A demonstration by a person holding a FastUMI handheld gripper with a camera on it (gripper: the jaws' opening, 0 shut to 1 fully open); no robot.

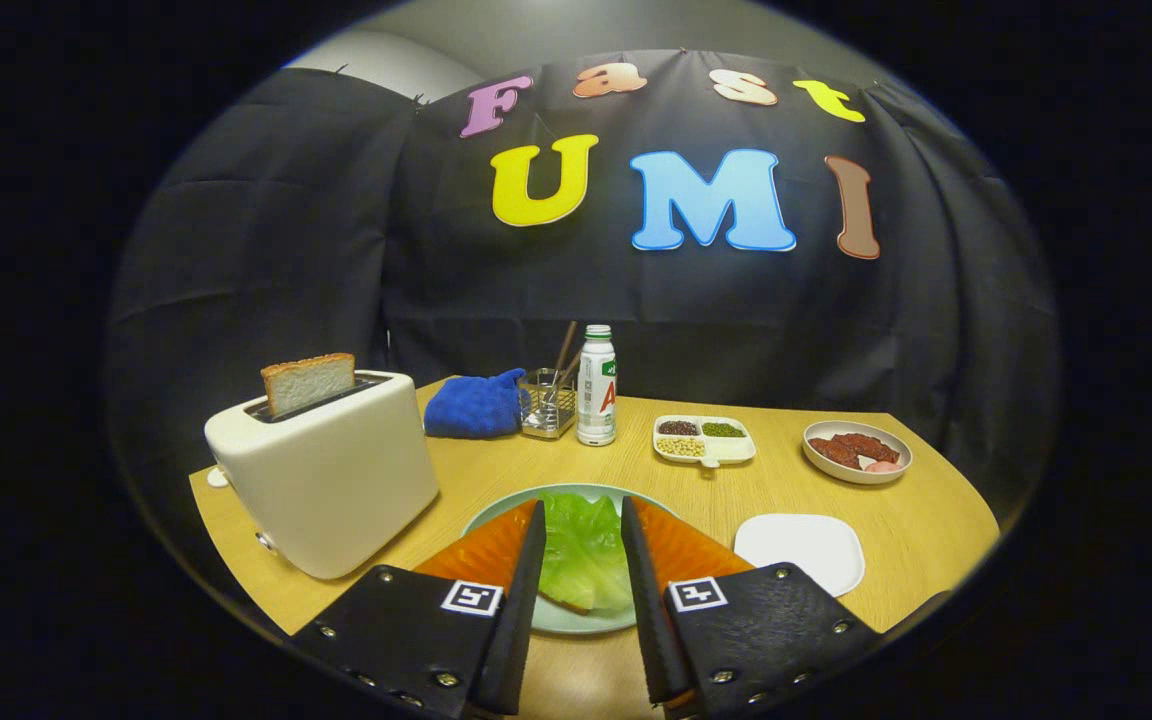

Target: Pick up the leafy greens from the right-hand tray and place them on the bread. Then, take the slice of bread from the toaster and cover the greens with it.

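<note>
Now I see one leafy green (584, 548) lying on a slice of bread (566, 598) on the pale green plate (496, 510), framed between my gripper (582, 530) fingers. The fingers stand apart with a gap between them, holding nothing; they hide much of the plate, and only a near edge of that bread shows. One more bread slice (308, 382) stands in the single toaster (326, 470) at left. Right of the plate sits one white tray (802, 552). Farther off I count one blue mitt (474, 404), one utensil holder (547, 403), one bottle (596, 386), one three-part dish (704, 440) and one bowl (856, 451); its contents are hard to make out.
</note>
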